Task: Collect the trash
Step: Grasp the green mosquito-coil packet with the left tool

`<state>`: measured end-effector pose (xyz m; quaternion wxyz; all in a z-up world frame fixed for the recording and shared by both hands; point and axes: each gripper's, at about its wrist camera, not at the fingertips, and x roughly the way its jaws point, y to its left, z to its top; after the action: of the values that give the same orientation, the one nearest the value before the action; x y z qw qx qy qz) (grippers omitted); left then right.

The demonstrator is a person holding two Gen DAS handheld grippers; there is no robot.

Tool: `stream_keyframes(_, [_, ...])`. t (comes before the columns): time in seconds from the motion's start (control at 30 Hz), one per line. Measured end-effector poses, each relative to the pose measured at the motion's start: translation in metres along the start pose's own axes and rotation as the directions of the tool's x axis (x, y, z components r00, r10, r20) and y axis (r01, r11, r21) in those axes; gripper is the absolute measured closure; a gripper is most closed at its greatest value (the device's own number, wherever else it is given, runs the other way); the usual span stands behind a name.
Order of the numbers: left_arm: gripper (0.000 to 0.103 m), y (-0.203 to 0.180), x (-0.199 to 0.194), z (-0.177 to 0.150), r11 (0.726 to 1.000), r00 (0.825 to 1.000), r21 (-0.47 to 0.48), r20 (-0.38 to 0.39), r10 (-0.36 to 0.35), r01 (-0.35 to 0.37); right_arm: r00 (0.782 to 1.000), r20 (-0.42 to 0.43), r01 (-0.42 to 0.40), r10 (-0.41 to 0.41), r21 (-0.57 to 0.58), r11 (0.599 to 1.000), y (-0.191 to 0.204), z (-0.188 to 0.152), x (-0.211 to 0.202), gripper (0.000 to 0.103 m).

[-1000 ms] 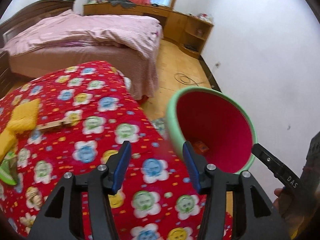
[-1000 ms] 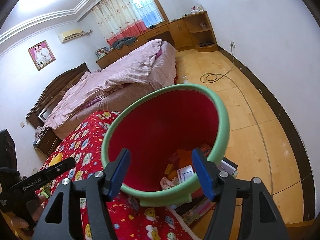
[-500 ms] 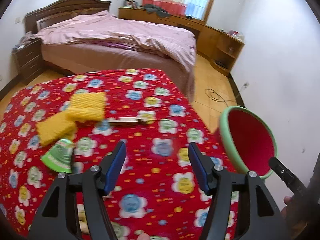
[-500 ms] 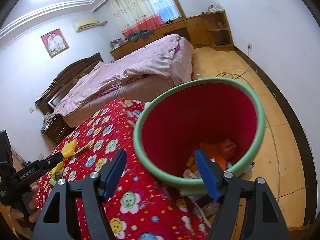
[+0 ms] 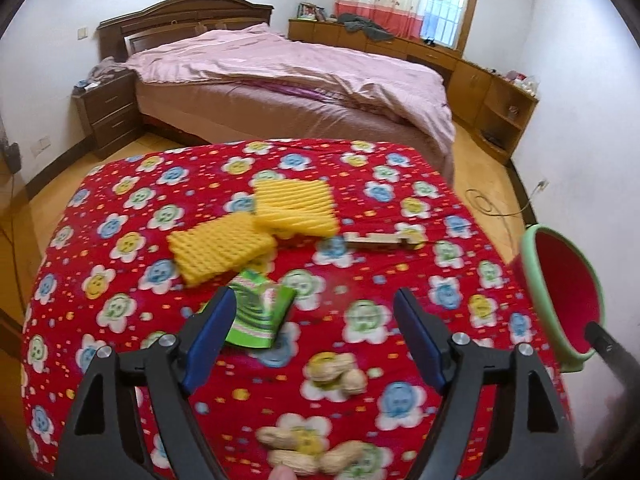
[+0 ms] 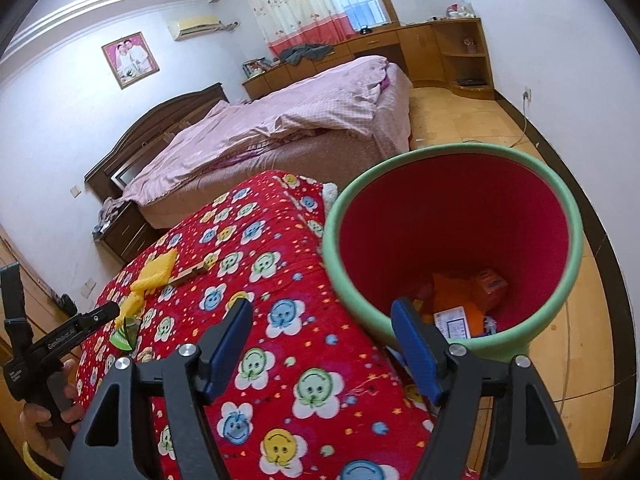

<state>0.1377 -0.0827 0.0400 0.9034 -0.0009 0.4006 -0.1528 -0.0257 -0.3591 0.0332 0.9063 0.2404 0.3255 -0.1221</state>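
My left gripper [image 5: 314, 320] is open and empty above a table with a red flowered cloth [image 5: 160, 184]. On the cloth lie two yellow foam nets [image 5: 224, 248] [image 5: 296, 208], a green wrapper [image 5: 260, 312] by my left finger, a wooden piece [image 5: 384, 240] and peanuts [image 5: 336, 376]. A green bin with a red inside [image 5: 560, 296] stands off the table's right edge. My right gripper [image 6: 320, 332] is open and empty beside the bin's rim [image 6: 452, 248]; the bin holds orange packets and paper [image 6: 464, 300]. The left gripper [image 6: 68, 332] shows at far left.
A bed with a pink quilt [image 5: 300, 72] stands behind the table. A nightstand [image 5: 108, 112] is at left, wooden cabinets [image 5: 480, 84] line the far wall. A cable [image 5: 492, 204] lies on the wooden floor by the white wall.
My left gripper swung left from the bin to over the table, bringing the foam nets, wrapper and peanuts into view. My right gripper shifted left, so the bin now sits to its right.
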Motion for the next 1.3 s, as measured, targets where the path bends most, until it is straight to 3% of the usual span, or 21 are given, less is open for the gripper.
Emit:
stream_keyframes(0.13, [0.014, 0.012, 0.014, -0.002, 1.0, 0.999, 0.0, -0.029, 0.029, -0.029, 1.0, -0.014, -0.001, 0.001, -0.013, 1.0, 0.008, -0.002, 0.005, 0.029])
stream_keyframes(0.4, [0.014, 0.032, 0.038, -0.009, 0.998, 0.995, -0.003, -0.075, 0.063, -0.063, 0.999, -0.042, 0.0, -0.001, -0.037, 0.999, 0.022, -0.005, 0.016, 0.029])
stream_keyframes(0.67, [0.014, 0.045, 0.057, -0.01, 0.999, 0.993, -0.024, -0.118, 0.032, -0.035, 0.998, -0.067, -0.004, 0.0, -0.067, 0.998, 0.035, -0.008, 0.026, 0.029])
stream_keyframes(0.87, [0.028, 0.04, 0.06, -0.011, 0.996, 0.99, 0.003, -0.104, 0.092, -0.092, 0.996, -0.091, -0.014, 0.006, -0.086, 0.996, 0.046, -0.01, 0.035, 0.029])
stream_keyframes(0.93, [0.041, 0.037, 0.059, -0.011, 0.995, 0.991, 0.028, -0.094, 0.096, -0.094, 0.995, -0.096, -0.019, 0.01, -0.093, 0.995, 0.051, -0.011, 0.037, 0.029])
stream_keyframes(1.03, [0.05, 0.037, 0.055, -0.013, 0.997, 0.994, 0.039, -0.083, 0.075, -0.072, 0.994, -0.105, -0.026, 0.014, -0.113, 0.993, 0.061, -0.012, 0.041, 0.029])
stream_keyframes(1.3, [0.052, 0.054, 0.036, -0.006, 1.0, 0.999, -0.012, -0.039, 0.029, -0.029, 0.991, -0.129, -0.053, 0.031, -0.175, 0.983, 0.089, -0.011, 0.053, 0.029])
